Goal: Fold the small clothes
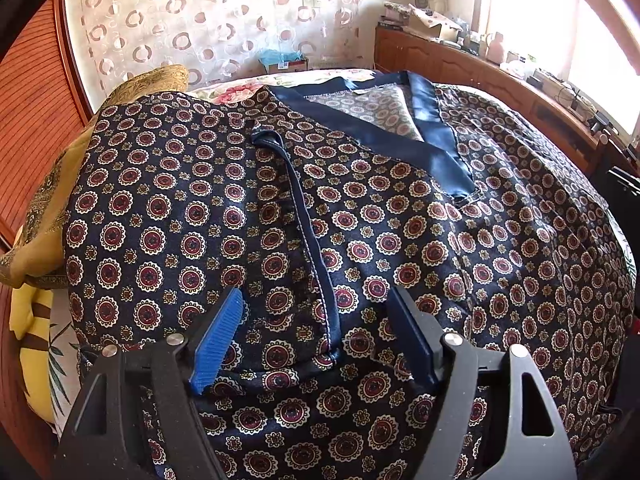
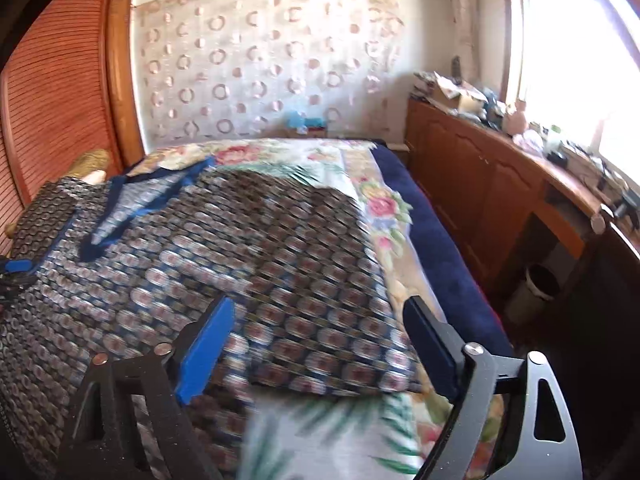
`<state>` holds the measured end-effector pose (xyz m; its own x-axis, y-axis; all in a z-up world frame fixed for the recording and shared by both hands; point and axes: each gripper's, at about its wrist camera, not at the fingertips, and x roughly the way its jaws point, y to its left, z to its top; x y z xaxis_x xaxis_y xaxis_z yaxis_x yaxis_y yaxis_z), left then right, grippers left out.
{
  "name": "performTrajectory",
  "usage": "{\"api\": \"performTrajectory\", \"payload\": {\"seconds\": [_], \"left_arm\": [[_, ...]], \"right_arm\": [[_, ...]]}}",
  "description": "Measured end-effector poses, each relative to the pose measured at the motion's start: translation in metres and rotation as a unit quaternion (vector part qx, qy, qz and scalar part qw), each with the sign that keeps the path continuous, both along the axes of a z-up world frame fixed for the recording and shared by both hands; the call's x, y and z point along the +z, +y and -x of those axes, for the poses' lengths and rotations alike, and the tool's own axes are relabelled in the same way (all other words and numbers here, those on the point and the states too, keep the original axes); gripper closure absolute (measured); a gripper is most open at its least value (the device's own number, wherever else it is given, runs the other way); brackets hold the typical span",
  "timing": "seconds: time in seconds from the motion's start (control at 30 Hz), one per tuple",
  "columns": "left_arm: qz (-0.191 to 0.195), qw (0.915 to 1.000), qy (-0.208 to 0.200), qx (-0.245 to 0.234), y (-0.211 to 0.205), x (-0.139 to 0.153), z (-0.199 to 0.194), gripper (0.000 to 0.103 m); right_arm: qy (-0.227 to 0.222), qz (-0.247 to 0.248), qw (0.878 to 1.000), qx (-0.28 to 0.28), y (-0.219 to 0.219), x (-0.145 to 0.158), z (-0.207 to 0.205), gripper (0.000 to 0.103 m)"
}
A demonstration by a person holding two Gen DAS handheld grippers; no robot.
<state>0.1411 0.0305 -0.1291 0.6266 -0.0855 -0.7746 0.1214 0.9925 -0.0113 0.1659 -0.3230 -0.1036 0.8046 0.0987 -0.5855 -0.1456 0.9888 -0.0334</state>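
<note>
A navy garment (image 1: 400,240) printed with red and cream medallions lies spread over the bed, its blue satin V-neck (image 1: 404,136) at the far side. A folded-over sleeve with a blue trimmed edge (image 1: 312,248) runs toward my left gripper (image 1: 316,296). That gripper hovers open just above the cloth, with the sleeve's end between its fingers but not pinched. In the blurred right wrist view, my right gripper (image 2: 318,304) stands open over the garment's (image 2: 280,248) near right corner, nothing pressed between its pads. The left gripper's blue pad (image 2: 16,266) shows at that view's left edge.
A floral bedsheet (image 2: 384,208) lies under the garment, with a navy blanket edge (image 2: 440,264) on its right. A gold pillow (image 1: 44,216) sits at the left by a slatted wooden wardrobe (image 2: 52,92). A cluttered wooden cabinet (image 2: 480,168) and a waste bin (image 2: 536,288) stand at the right.
</note>
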Motion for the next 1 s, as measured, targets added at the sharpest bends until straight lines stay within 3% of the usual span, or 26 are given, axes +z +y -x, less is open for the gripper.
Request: {"api": "performTrajectory", "payload": {"seconds": [0.07,0.17,0.4,0.53,0.6,0.63,0.7,0.77,0.8,1.0], "left_arm": [[0.001,1.0,0.001,-0.001,0.0,0.0,0.0,0.027],[0.002,0.9999,0.004,-0.011,-0.004,-0.002,-0.002,0.016],[0.002,0.9999,0.008,-0.013,-0.006,-0.002,-0.005,0.009],[0.002,0.9999,0.012,-0.009,-0.005,-0.004,-0.007,0.003],[0.002,0.9999,0.013,-0.007,-0.005,-0.004,-0.008,0.003],[0.002,0.9999,0.013,-0.007,-0.005,-0.004,-0.009,0.002],[0.001,0.9999,0.014,-0.006,-0.005,-0.004,-0.009,0.002],[0.002,0.9999,0.014,-0.006,-0.005,-0.004,-0.009,0.001],[0.001,0.9999,0.014,-0.006,-0.005,-0.004,-0.009,0.001],[0.002,0.9999,0.014,-0.004,-0.004,-0.005,-0.008,0.001]], "right_arm": [[0.016,-0.008,1.0,-0.003,-0.009,-0.004,-0.005,0.022],[0.04,-0.012,0.999,-0.002,-0.018,-0.009,-0.012,0.032],[0.072,-0.023,0.997,0.006,-0.043,-0.001,-0.017,0.041],[0.092,-0.031,0.995,0.013,-0.052,-0.002,-0.02,0.052],[0.09,-0.042,0.995,0.019,-0.06,-0.001,-0.019,0.061],[0.086,-0.042,0.995,0.023,-0.061,0.0,-0.018,0.07],[0.079,-0.024,0.996,0.025,-0.061,0.003,-0.015,0.074],[0.072,-0.002,0.997,0.021,-0.057,0.003,-0.014,0.093],[0.069,0.006,0.997,0.018,-0.056,0.004,-0.014,0.096],[0.047,0.012,0.998,0.027,-0.053,0.018,-0.013,0.102]]}}
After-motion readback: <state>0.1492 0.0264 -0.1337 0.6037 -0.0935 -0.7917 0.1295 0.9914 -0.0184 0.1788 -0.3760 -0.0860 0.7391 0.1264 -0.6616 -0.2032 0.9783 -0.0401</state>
